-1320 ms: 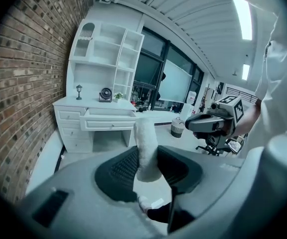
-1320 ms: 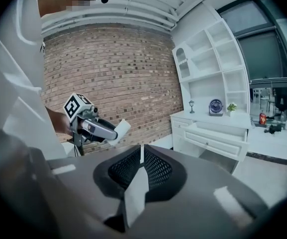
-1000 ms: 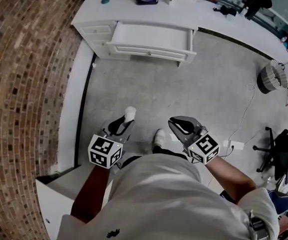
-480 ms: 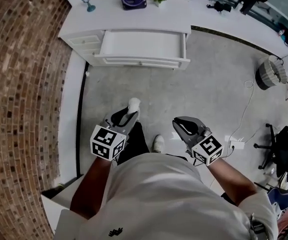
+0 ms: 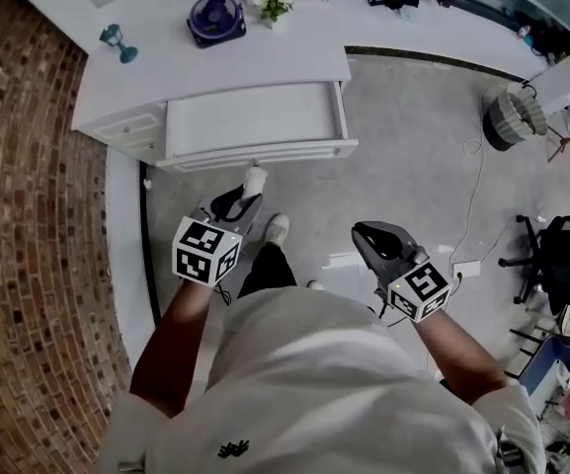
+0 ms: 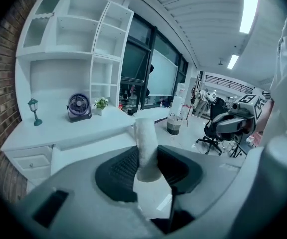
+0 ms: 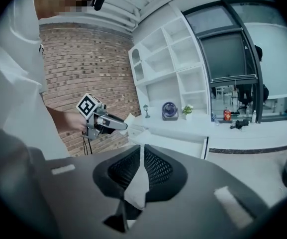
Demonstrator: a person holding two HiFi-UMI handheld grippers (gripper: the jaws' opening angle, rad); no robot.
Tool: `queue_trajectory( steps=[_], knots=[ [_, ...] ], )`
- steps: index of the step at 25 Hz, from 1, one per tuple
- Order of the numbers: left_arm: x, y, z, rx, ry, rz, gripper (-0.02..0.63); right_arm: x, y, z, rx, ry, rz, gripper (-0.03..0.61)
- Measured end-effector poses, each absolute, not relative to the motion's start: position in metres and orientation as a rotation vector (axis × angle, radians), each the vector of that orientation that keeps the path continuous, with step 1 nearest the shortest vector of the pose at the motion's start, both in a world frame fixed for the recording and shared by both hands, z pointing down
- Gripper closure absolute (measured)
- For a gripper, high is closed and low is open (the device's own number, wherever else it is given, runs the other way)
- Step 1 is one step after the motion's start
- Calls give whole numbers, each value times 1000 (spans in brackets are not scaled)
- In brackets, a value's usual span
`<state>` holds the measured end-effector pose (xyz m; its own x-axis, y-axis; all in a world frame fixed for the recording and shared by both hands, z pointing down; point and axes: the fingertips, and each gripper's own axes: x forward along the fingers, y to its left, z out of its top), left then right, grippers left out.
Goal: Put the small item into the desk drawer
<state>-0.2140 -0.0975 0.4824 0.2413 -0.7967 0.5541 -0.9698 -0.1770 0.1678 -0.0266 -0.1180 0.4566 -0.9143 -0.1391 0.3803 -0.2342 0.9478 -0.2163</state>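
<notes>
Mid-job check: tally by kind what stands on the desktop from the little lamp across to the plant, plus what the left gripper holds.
teal lamp ornament: 1
purple desk fan: 1
potted plant: 1
white small item in left gripper: 1
Total: 4

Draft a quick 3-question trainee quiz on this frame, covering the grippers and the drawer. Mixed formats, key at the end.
1. True or false: the desk drawer is shut.
2. What sits between the jaws of the left gripper? A) nothing B) a small white item C) a pen
3. Which gripper carries nothing?

Key:
1. False. It stands pulled open.
2. B. The jaws clamp it.
3. The right gripper. Its jaws are together with nothing between them.
</notes>
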Motion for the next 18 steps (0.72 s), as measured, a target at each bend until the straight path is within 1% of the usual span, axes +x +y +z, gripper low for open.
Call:
queue_trajectory(
  steps=[4, 9, 18],
  knots=[
    [-246, -158, 500, 2075, -1543, 568, 492, -46, -150, 453, 375, -2712, 378, 542],
    [-268, -230, 531, 2132, -1430, 698, 492, -56, -185, 451, 518, -2671, 409, 543],
    [-287, -328, 618, 2145, -1222, 916, 492, -57, -225, 460, 785, -2569, 507, 543]
  ],
)
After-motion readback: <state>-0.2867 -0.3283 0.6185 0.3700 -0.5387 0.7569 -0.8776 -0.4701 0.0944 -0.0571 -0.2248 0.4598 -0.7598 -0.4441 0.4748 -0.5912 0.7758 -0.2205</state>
